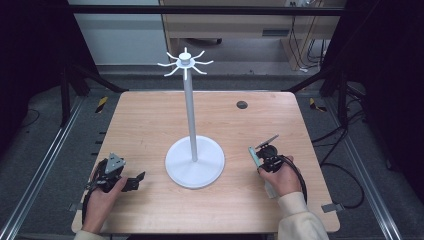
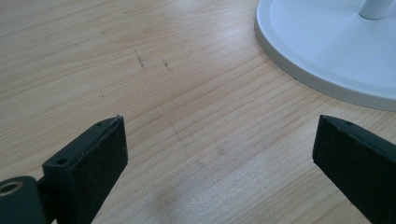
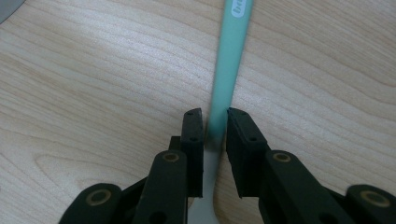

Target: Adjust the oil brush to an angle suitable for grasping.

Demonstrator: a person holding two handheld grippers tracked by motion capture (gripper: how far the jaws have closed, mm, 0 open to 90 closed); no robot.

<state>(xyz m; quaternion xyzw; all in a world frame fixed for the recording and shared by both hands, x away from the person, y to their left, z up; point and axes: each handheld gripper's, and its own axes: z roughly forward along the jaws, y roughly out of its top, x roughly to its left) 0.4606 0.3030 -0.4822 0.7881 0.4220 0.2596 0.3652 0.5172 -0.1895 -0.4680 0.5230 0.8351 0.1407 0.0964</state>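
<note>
A tall white stand [image 1: 189, 107] with curved hooks at its top [image 1: 185, 62] rises from a round base [image 1: 195, 162] in the middle of the wooden table [image 1: 150, 120]. Right of the base, my right gripper [image 1: 261, 162] is shut on a utensil with a teal handle [image 1: 254, 156]. In the right gripper view the handle [image 3: 231, 56] runs up from between the two black jaws of the gripper [image 3: 215, 112], and a grey part [image 3: 205, 205] of it lies below them. My left gripper [image 1: 137, 180] rests left of the base, open [image 2: 219, 126] over bare wood, with the base's rim [image 2: 327, 51] ahead.
A small dark round hole [image 1: 242, 105] sits in the tabletop at the back right. Black frame posts and cables [image 1: 345, 175] flank the table on the floor. Bare wood spreads across the table's back half and front middle.
</note>
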